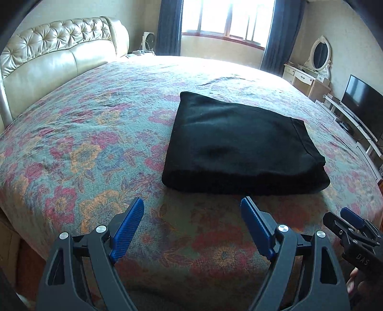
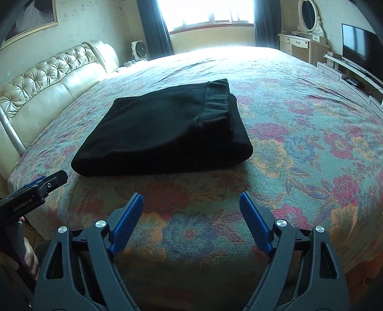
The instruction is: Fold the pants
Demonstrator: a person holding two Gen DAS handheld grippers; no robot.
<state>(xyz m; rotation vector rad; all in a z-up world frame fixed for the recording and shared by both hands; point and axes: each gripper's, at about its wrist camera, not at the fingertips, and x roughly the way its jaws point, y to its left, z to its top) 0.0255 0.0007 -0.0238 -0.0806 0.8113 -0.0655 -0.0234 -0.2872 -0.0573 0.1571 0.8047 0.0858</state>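
Left tool reads "GenRobot.AI"; right tool "DAS"

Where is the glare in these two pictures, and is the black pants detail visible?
Left wrist view: the window is blown out and whitens the far bedspread; the folded pants look nearly featureless. Right wrist view: the same glare, but the waistband shows; fisheye bending curves the bed edges.

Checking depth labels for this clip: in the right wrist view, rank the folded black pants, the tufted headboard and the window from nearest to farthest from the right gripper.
From the right gripper:
1. Folded black pants, just ahead on the bedspread, slightly left.
2. Tufted headboard, along the bed's left side.
3. Window, on the far wall beyond the bed.
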